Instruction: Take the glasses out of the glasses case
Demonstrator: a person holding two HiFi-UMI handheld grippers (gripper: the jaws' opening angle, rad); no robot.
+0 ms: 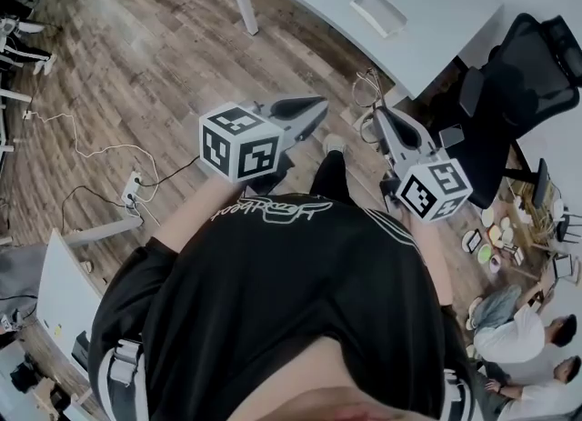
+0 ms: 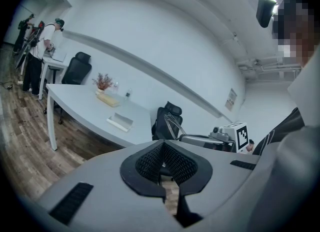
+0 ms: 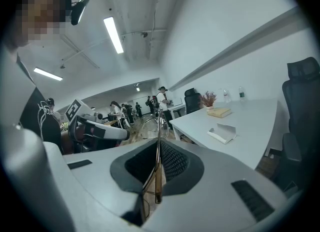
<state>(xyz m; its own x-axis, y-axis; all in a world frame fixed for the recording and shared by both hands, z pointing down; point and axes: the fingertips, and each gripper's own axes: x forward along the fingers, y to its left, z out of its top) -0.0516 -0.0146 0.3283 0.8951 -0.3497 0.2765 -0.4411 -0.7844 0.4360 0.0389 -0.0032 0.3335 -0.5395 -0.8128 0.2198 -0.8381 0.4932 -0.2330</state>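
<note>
The left hand-held gripper is pressed together and empty. The right hand-held gripper pinches the glasses by a temple, which runs along the jaws with the lenses forward. What appears to be the open glasses case lies well apart, ahead on the table.

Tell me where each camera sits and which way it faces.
Head view: on the person's head, looking down at the wood floor; black shirt, left gripper and right gripper show.
Left gripper view: on the left gripper, looking along its shut jaws toward the white table; shirt at right.
Right gripper view: on the right gripper, jaws shut on the glasses, facing that table; shirt at left.
Shared: both gripper views show the glasses case and the opposite gripper.
</note>
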